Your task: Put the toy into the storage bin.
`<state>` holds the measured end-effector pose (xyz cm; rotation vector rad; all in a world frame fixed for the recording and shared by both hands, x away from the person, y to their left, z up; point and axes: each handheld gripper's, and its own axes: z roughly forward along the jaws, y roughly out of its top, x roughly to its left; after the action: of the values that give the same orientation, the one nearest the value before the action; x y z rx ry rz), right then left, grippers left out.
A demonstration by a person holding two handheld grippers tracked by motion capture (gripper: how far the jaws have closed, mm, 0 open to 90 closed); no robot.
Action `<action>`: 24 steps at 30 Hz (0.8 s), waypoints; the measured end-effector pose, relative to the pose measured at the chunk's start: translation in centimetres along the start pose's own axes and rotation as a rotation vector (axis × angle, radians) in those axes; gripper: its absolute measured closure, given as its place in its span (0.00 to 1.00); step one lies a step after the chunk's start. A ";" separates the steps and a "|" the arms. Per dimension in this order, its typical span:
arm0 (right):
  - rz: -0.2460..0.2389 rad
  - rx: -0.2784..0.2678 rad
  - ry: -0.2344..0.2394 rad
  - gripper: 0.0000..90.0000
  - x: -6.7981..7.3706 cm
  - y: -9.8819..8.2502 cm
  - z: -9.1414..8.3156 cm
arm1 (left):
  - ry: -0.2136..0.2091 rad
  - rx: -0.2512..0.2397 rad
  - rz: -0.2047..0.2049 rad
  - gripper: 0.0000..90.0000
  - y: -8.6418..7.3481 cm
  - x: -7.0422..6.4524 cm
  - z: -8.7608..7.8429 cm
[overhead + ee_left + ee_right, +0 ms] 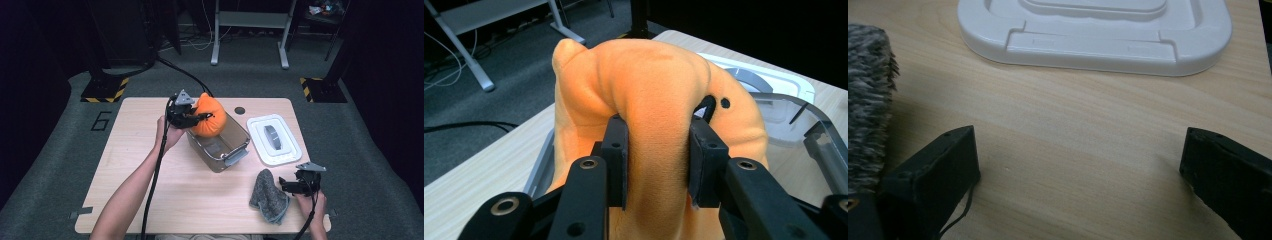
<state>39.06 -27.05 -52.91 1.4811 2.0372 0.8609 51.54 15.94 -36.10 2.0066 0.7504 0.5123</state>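
Note:
My left gripper (pixel 200 118) is shut on a soft orange plush toy (pixel 208 118), pinching a fold of it between the two black pads (pixel 616 150). The orange plush toy (pixel 659 95) hangs over the far end of a clear plastic container (pixel 220 145) with grey latches. At the table's near right, my right gripper (pixel 287 186) stands open just above the wood, with nothing between its jaws (pixel 1078 170). A grey fuzzy cloth (pixel 269 195) lies right beside its left jaw, seen as a shaggy edge (pixel 865 100).
A white lid with a grey handle (pixel 274 139) lies flat to the right of the container, its near rim (pixel 1093 47) ahead of my right gripper. The light wooden table (pixel 150 200) has bare room at front left. Grey carpet and desk legs lie beyond.

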 end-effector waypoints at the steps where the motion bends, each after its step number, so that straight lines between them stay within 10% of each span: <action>1: 0.000 0.000 0.000 0.02 0.0 0.0 0.0 | -0.004 0.003 -0.006 0.74 -0.1 0.0 0.1; 24: -0.003 -0.002 -0.004 0.02 0.1 0.0 0.0 | 0.002 0.115 0.023 0.73 -1.3 0.2 3.0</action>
<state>39.01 -26.98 -52.90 1.4769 2.0352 0.8580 53.12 14.80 -38.68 2.1235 0.7740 0.4939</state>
